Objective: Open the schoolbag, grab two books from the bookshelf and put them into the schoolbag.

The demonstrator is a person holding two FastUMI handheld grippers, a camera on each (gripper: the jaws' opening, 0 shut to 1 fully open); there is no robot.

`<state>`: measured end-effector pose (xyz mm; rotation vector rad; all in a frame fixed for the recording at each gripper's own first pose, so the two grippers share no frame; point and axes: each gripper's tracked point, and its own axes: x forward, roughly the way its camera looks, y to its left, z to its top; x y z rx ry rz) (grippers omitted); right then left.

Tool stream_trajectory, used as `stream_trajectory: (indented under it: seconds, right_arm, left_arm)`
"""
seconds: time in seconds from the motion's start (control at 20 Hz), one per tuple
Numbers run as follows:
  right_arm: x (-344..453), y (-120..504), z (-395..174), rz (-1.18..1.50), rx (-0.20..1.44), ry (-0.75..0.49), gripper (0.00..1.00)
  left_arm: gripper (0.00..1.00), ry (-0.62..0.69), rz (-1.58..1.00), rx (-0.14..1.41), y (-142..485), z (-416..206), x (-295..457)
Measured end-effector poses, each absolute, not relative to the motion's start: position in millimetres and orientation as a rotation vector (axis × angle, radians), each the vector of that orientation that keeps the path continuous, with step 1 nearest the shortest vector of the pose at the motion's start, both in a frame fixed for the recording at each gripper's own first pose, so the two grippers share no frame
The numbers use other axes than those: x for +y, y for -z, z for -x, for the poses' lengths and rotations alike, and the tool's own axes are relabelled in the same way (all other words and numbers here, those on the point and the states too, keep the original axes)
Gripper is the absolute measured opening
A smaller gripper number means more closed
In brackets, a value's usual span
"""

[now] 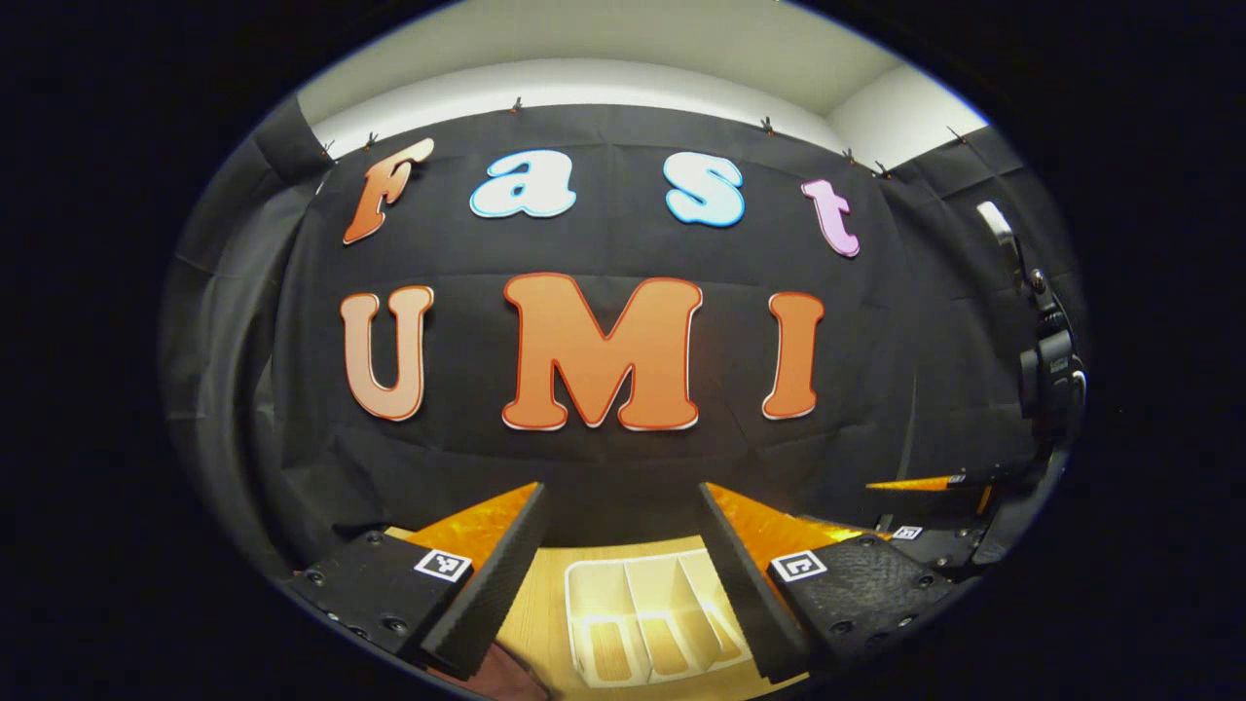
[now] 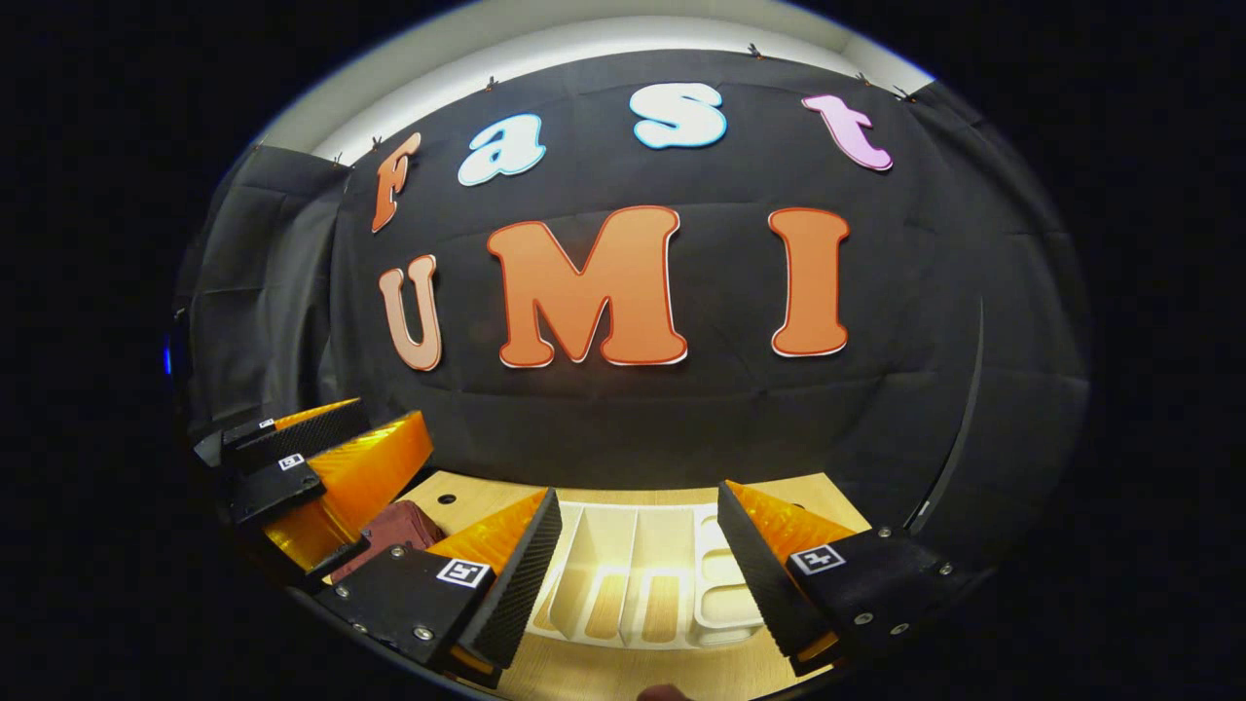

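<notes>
Grippers: we are seeing both raised above a wooden table (image 2: 808, 492), facing the black booth wall.
Left gripper (image 1: 620, 574): fingers are standing spread wide, nothing between them; in the right gripper view it (image 2: 321, 467) is sitting off to the left, also spread.
Right gripper (image 2: 638, 574): fingers are standing spread wide, holding nothing; in the left gripper view we are catching it (image 1: 934, 506) at the far right edge.
Bookshelf: we are reading the white divided rack (image 2: 633, 574) on the table as the shelf; it is lying below and between the right gripper's fingers, and also between the left's (image 1: 642, 608).
Books: we cannot tell if any are sitting in the slots.
Schoolbag: we are seeing a dark red fabric thing (image 2: 389, 531) just left of the rack, partly hidden; probably the bag, not sure.
</notes>
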<state>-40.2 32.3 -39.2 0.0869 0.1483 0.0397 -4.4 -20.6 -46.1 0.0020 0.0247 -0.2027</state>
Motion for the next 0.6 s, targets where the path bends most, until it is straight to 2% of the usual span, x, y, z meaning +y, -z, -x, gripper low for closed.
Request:
stream_trajectory:
  seconds: [0.6]
  right_arm:
    - [48.3,41.7,42.6,-0.057,0.141,-0.049,0.96]
  left_arm:
    - [0.95,0.176,-0.042,0.076,64.5,10.4,-7.1]
